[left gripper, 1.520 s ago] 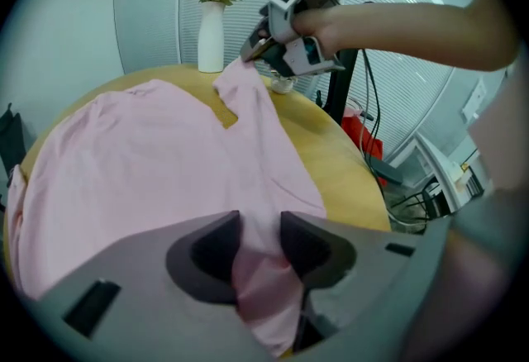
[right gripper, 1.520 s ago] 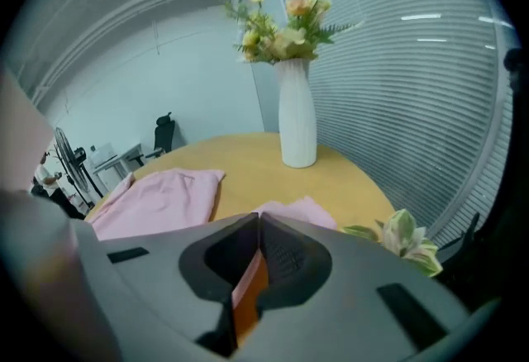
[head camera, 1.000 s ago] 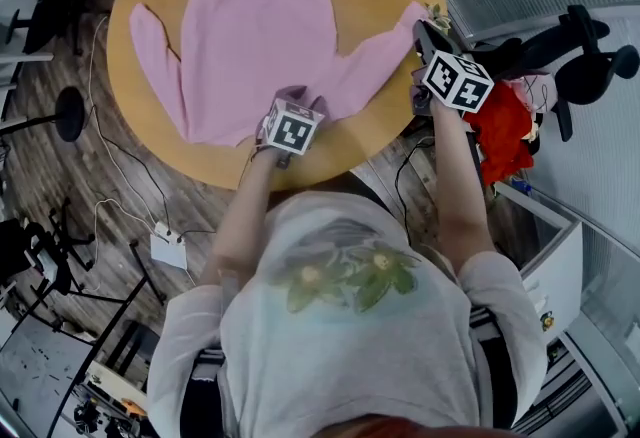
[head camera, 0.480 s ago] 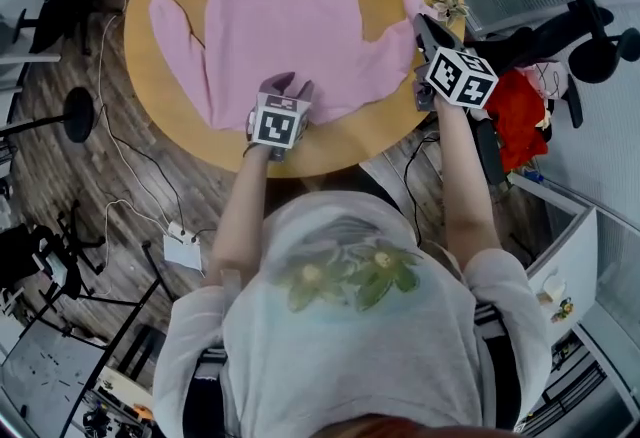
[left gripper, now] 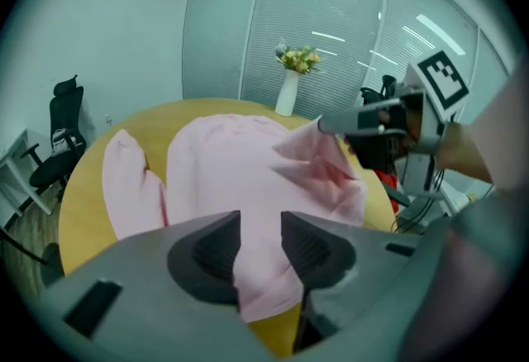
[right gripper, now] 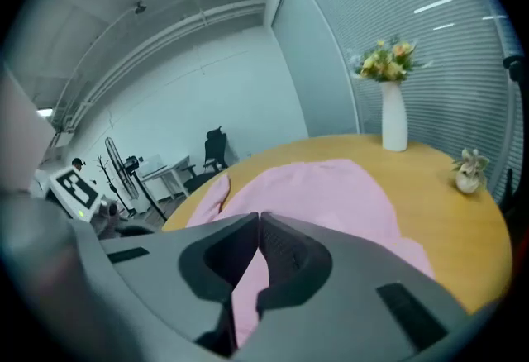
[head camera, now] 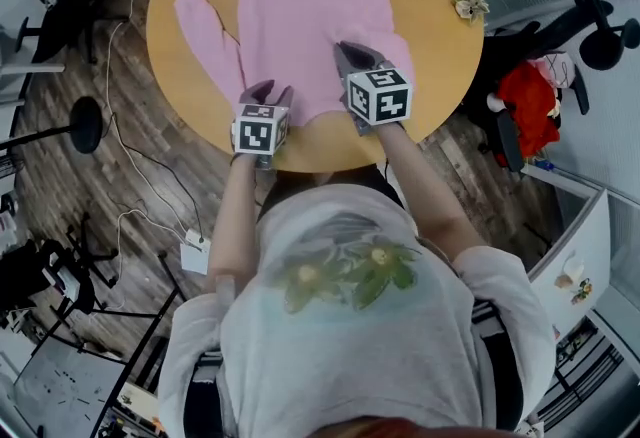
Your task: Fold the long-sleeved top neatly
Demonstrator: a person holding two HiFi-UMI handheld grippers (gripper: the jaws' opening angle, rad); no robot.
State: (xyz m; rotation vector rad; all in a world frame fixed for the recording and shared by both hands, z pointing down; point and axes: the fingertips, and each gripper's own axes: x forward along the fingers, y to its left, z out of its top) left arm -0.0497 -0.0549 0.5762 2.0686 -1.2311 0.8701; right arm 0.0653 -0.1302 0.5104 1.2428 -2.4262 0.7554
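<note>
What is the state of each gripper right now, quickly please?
Left gripper: closed, holding the near hem of the pink top.
Right gripper: closed, holding the top's sleeve.

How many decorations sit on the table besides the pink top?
2. A white vase of flowers stands at the far edge of the table; a small flower ornament sits near its right edge. Others could be hidden near the front.
</note>
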